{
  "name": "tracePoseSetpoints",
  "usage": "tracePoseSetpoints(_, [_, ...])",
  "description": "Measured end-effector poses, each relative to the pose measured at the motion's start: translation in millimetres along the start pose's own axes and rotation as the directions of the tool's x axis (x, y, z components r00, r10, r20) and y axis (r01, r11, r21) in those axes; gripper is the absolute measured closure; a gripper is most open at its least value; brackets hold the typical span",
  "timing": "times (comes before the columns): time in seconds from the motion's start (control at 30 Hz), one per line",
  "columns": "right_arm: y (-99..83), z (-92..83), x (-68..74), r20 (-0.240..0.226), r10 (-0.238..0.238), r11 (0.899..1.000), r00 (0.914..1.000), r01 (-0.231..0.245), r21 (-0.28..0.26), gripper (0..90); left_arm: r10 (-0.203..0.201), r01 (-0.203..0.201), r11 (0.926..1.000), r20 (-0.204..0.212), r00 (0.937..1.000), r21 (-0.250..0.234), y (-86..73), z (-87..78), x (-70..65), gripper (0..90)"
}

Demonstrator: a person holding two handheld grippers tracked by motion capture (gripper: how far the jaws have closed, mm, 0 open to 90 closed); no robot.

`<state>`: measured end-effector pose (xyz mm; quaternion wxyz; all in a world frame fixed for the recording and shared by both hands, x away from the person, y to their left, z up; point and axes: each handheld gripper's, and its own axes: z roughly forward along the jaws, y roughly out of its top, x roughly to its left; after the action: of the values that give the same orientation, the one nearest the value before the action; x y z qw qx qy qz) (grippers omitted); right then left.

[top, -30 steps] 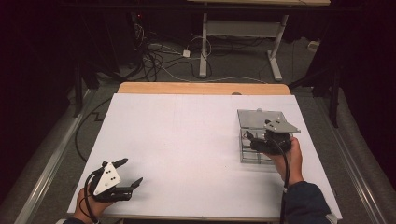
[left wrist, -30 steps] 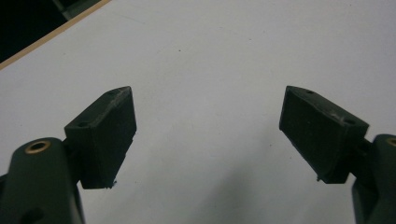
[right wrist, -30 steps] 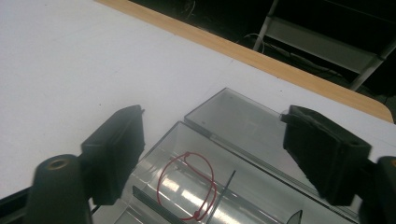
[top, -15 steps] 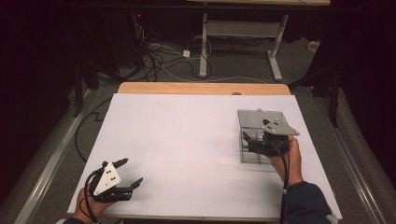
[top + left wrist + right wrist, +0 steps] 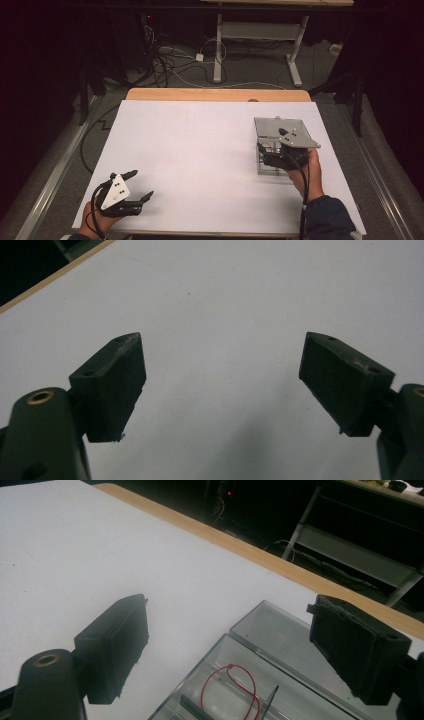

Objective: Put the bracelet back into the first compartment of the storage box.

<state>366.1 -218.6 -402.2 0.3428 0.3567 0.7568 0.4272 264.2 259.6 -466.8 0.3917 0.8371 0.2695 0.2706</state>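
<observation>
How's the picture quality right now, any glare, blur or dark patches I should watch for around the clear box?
High view: white table evenly lit, surroundings nearly black; the clear box is small and its contents hard to read. Right gripper view: box and red loop reasonably sharp, lid dull grey without strong glare, right tongs slightly soft. Left gripper view: left tongs cast a faint shadow on the table.

No legible text or markings

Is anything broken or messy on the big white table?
Nothing looks broken or spilled. The clear plastic box sits flat on the white table with its lid open, and a thin red wire loop lies loose inside. The right gripper hovers open above it; the left gripper is open over bare table.
</observation>
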Motion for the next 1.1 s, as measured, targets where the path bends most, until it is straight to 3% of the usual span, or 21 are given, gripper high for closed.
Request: tracePoseSetpoints(1.1, [-2.6, -35.3, 31.0, -0.065, -0.104, 0.993, 0.9925, 0.100, -0.064, 16.0, 0.009, -0.009, 1.0000, 0.005, 0.9999, 0.002, 0.6, 0.8, -1.8, 17.6])
